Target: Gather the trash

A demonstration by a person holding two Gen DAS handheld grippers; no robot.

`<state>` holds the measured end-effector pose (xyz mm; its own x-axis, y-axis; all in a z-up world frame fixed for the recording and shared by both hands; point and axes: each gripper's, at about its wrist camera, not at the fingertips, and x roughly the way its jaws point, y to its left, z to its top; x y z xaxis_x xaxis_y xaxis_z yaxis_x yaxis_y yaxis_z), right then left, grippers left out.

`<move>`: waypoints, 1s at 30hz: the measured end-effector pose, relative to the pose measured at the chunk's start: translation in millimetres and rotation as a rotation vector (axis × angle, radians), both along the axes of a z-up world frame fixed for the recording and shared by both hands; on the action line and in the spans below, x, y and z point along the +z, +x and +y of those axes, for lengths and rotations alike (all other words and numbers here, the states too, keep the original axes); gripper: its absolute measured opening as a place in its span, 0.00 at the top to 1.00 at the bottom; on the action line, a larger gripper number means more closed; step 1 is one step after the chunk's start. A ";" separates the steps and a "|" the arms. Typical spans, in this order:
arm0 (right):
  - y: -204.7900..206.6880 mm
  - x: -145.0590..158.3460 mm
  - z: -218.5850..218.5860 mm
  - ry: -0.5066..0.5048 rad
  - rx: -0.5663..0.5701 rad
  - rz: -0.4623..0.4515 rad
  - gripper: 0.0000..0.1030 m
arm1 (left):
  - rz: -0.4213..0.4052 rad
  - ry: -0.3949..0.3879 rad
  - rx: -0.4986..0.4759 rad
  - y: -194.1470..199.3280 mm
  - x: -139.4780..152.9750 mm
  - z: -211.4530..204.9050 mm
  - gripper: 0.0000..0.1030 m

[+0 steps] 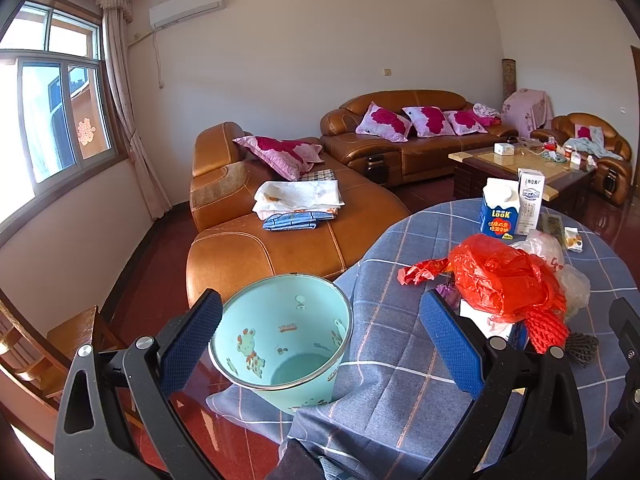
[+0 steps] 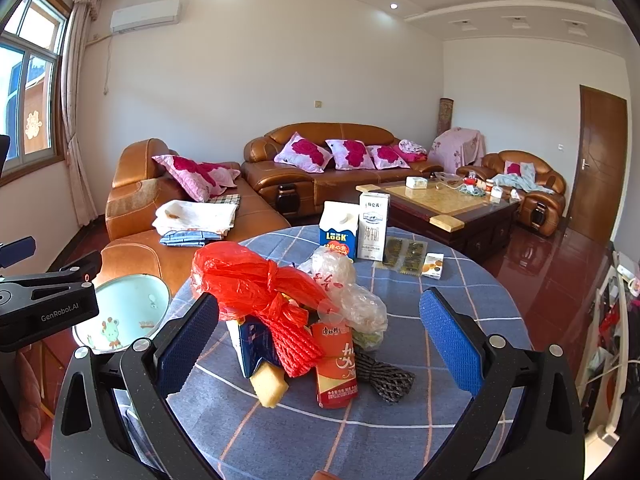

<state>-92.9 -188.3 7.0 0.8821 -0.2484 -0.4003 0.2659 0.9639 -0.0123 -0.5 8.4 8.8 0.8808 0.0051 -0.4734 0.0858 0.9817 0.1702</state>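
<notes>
A pale green bin [image 1: 280, 344] with cartoon animals stands at the left edge of the round table, empty inside; it also shows in the right wrist view as the bin [image 2: 124, 312]. My left gripper [image 1: 320, 336] is open, its fingers to either side of the bin's rim. A trash heap sits mid-table: a red plastic bag [image 2: 248, 276], clear bags [image 2: 352, 296], red foam net [image 2: 292, 344], a red packet [image 2: 336, 364], a yellow sponge [image 2: 270, 386], a dark net [image 2: 388, 378]. My right gripper [image 2: 320, 340] is open, straddling the heap.
The table wears a blue checked cloth [image 2: 400, 432]. Two milk cartons [image 2: 356, 228] and small packets [image 2: 432, 266] stand at its far side. An orange leather sofa [image 1: 256, 216] lies beyond the bin, a coffee table [image 2: 452, 204] farther back. A wooden chair [image 1: 60, 344] is at left.
</notes>
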 end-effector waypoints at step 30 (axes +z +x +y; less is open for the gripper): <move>-1.9 2.0 -0.9 0.000 0.000 -0.001 0.04 | 0.001 -0.004 0.006 2.3 -0.4 3.0 0.06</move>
<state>-94.8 -189.1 9.1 0.8825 -0.2485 -0.3993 0.2659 0.9639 -0.0124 1.8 11.4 8.4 0.8805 0.0082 -0.4741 0.0802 0.9829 0.1660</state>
